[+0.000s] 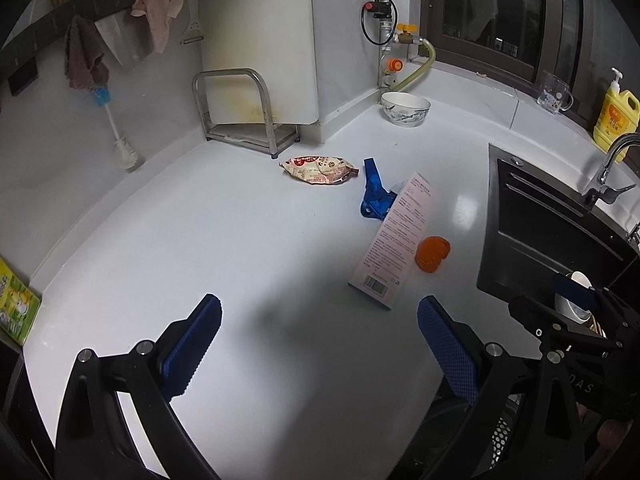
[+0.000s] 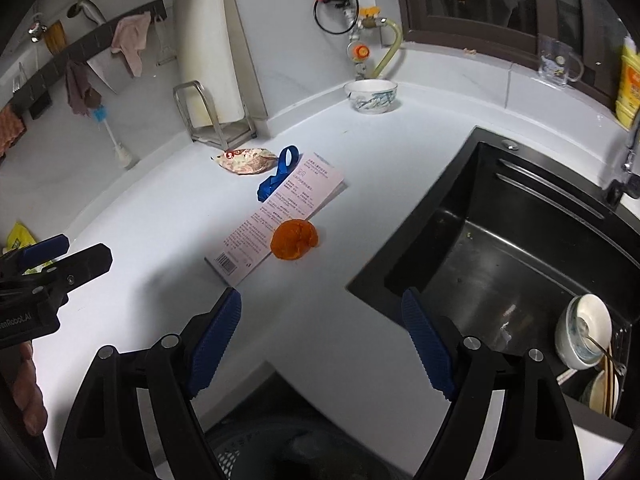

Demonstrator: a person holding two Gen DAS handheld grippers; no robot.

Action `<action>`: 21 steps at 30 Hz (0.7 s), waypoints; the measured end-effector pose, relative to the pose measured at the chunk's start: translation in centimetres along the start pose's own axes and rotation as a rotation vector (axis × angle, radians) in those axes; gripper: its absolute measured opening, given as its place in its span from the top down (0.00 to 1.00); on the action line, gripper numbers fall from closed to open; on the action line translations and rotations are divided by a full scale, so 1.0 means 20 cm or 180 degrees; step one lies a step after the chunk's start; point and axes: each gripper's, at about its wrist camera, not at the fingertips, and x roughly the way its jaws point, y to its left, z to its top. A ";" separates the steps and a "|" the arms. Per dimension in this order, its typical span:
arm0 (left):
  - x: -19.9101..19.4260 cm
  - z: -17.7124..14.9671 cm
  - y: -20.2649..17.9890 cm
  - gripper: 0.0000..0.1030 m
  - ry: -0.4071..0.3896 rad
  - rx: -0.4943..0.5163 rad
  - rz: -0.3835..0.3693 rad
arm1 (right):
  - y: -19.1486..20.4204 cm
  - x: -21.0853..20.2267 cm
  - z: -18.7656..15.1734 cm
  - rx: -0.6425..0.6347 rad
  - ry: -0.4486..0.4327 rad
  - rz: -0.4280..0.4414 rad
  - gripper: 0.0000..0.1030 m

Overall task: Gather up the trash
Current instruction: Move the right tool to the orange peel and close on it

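Note:
On the white counter (image 1: 240, 248) lie a crumpled snack wrapper (image 1: 318, 169), a blue strap (image 1: 374, 194), a long pink-white carton (image 1: 394, 240) and an orange peel (image 1: 433, 253). The same four show in the right wrist view: wrapper (image 2: 246, 161), strap (image 2: 278, 178), carton (image 2: 280, 218), peel (image 2: 294, 239). My left gripper (image 1: 320, 344) is open and empty, over the counter short of the carton. My right gripper (image 2: 322, 340) is open and empty, short of the peel, near the sink corner.
A black sink (image 2: 512, 248) with bowls (image 2: 586, 336) is on the right. A patterned bowl (image 1: 405, 109), a metal rack (image 1: 240, 112), a detergent bottle (image 1: 614, 114) and a glass mug (image 1: 554, 92) stand at the back. A bin rim (image 2: 280, 440) shows below the counter edge.

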 end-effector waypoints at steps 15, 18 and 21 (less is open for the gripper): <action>0.32 0.11 0.09 0.06 0.0091 0.0092 -0.0110 | 0.07 0.38 0.14 0.0078 0.0169 0.0020 0.24; 0.37 0.13 0.11 0.06 0.0140 0.0129 -0.0152 | 0.08 0.44 0.16 0.0068 0.0190 -0.0011 0.24; 0.41 0.13 0.13 0.06 0.0174 0.0162 -0.0161 | 0.09 0.50 0.17 0.0054 0.0231 -0.0047 0.24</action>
